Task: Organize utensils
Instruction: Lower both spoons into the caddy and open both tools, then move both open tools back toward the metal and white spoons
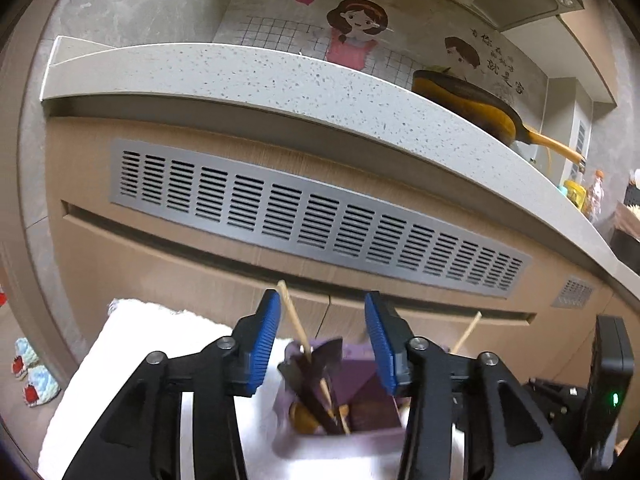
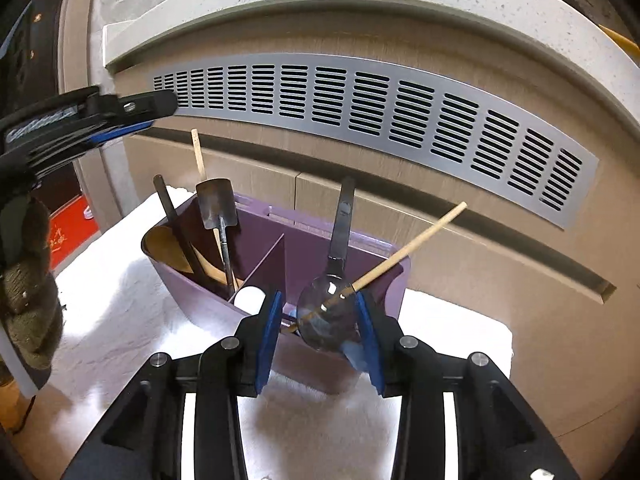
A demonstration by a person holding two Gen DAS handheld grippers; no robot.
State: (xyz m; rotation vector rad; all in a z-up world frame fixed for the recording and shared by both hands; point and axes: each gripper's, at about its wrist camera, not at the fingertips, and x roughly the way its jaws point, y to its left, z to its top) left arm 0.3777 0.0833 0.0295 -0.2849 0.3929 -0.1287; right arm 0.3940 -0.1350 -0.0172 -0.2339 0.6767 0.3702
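Observation:
A purple utensil holder (image 2: 320,248) with a divider stands on a white towel (image 2: 120,320). Its left compartment holds a dark metal spatula (image 2: 216,204), a wooden spoon (image 2: 168,244), a dark handle and a wooden chopstick. Its right compartment holds a dark ladle (image 2: 328,312) and a wooden chopstick (image 2: 412,244) that leans right. My right gripper (image 2: 318,336) is open just above the ladle's bowl and touches nothing. My left gripper (image 1: 320,346) is open above the holder (image 1: 372,400), empty; it also shows in the right wrist view (image 2: 120,120) at upper left.
A wooden cabinet front with a grey vent grille (image 1: 312,216) stands behind the towel under a speckled counter (image 1: 240,76). A yellow pan (image 1: 480,112) sits on the counter. Knitted slippers (image 1: 32,372) lie on the floor at left.

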